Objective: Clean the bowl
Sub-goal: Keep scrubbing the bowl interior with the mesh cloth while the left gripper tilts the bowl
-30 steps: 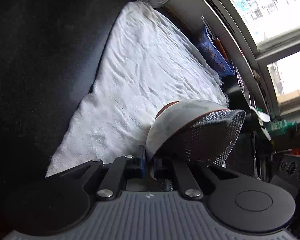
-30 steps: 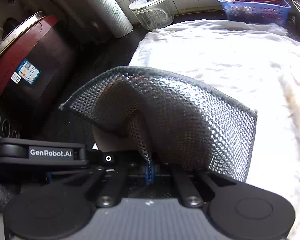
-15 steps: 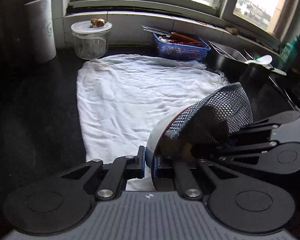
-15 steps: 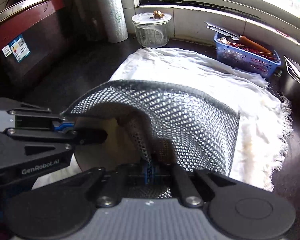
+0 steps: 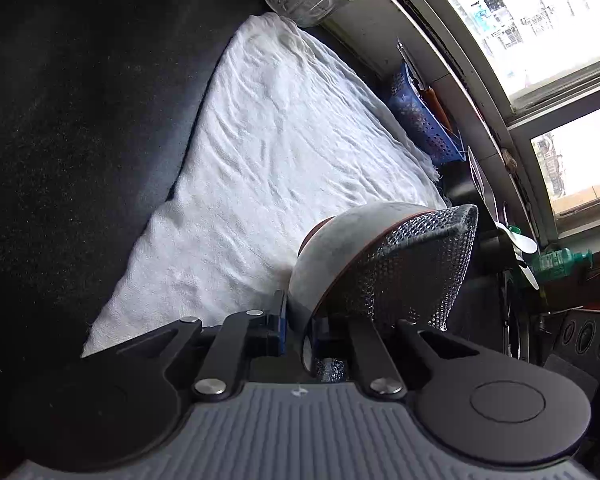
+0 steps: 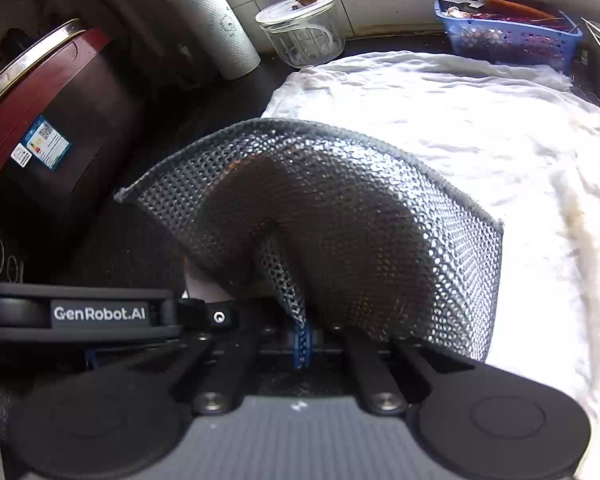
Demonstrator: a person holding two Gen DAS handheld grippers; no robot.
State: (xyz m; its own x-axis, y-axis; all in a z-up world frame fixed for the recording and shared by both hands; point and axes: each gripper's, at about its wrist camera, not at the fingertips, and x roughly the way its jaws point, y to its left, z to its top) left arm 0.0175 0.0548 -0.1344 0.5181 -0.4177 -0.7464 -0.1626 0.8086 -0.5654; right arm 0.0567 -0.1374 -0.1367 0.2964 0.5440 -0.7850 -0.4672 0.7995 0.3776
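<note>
A dark desk (image 5: 80,128) carries a wide white towel (image 5: 284,152), and above its near edge the bowl (image 5: 340,248) is held tipped on its side. The bowl looks hard, smooth, fairly heavy and breakable, so I judge the rim the only sound hold: the left tool (image 5: 298,330) is clamped narrow across that rim, wall between its pads. The mesh scouring cloth (image 6: 324,232) is light, limp and rough, easy to pinch anywhere; the right tool (image 6: 302,340) is closed tight on a gathered fold of it, the rest draped over the bowl's mouth. The left view shows the bowl's pale outer wall and reddish rim. The right view hides nearly all the bowl behind mesh, but shows a glass jar (image 6: 304,32), a blue basket (image 6: 508,36) and a paper roll (image 6: 216,28).
</note>
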